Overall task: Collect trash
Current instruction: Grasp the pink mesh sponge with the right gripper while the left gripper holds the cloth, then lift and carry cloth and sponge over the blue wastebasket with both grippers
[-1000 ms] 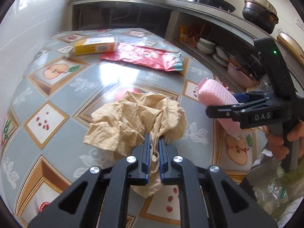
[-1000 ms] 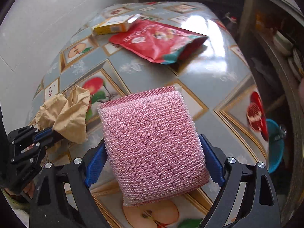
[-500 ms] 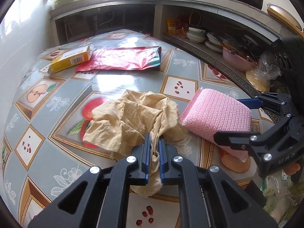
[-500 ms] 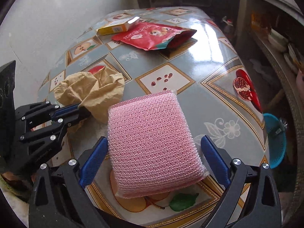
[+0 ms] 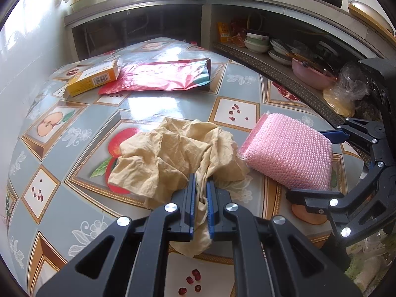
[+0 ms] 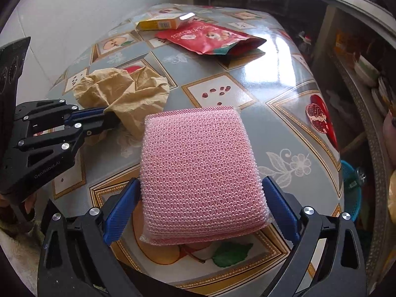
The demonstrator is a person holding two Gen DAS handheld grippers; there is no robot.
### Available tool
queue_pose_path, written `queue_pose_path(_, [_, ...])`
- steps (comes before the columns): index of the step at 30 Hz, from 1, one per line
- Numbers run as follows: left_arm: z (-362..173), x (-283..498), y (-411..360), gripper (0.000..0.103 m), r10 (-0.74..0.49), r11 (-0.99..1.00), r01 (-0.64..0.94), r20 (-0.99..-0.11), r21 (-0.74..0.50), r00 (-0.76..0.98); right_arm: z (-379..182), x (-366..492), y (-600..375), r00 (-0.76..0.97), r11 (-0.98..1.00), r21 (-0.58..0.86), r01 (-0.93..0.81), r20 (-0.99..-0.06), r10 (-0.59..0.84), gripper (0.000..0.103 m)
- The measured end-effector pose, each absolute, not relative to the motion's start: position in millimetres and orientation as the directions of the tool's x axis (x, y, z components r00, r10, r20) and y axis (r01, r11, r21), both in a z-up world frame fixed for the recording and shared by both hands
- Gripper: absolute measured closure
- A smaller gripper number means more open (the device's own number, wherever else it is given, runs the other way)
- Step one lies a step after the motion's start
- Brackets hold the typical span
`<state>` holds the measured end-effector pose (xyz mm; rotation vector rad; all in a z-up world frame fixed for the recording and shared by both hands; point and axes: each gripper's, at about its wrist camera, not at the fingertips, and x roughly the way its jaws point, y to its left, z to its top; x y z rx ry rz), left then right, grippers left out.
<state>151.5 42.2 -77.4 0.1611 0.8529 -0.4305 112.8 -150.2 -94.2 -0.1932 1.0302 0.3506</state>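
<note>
- While its jaws pinch the crumpled tan cloth (image 5: 173, 158) at lower centre, the left gripper (image 5: 199, 206) is nearly closed.
- Right gripper (image 6: 198, 212), lower centre, spread wide, flanks the pink sponge (image 6: 200, 173); grip unclear.

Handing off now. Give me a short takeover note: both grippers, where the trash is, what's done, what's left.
Left gripper: shut on the crumpled tan paper, which is bunched on the table.
Right gripper: jaws around the pink scrub sponge, blue pads close to its sides; grip unclear.
Still lying at the far end: red snack bag and yellow box.
Done: nothing binned in view.
Left: bin all four.
</note>
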Motion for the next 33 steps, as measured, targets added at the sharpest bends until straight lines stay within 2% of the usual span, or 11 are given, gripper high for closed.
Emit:
queue_pose_path(6, [-77.4,151.3,42.0,0.095,-0.302,0.902,0.430,-0.758,-0.031,0.579,-91.9,112.9,-154.1,0.479,0.935,-0.005,-0.354,-0.860,0.177,0.022])
queue_pose_path(10, [-77.6,151.0,42.4,0.096,-0.301,0.903,0.430,-0.757,-0.030,0.580,-88.6,112.7,-157.1,0.480,0.940,0.015,-0.339,-0.857,0.187,0.025])
queue_pose_path(25, [-69.2,147.4,46.2,0.096,-0.302,0.906,0.423,-0.741,-0.027,0.599,-70.9,112.0,-165.1,0.522,0.955,0.048,-0.294,-0.828,0.203,0.026])
queue_pose_path(33, [-51.3,144.6,55.1,0.096,-0.343,0.900,0.432,-0.712,-0.062,0.613,-59.8,113.7,-171.3,0.544,0.960,0.079,-0.269,-0.810,0.219,0.026])
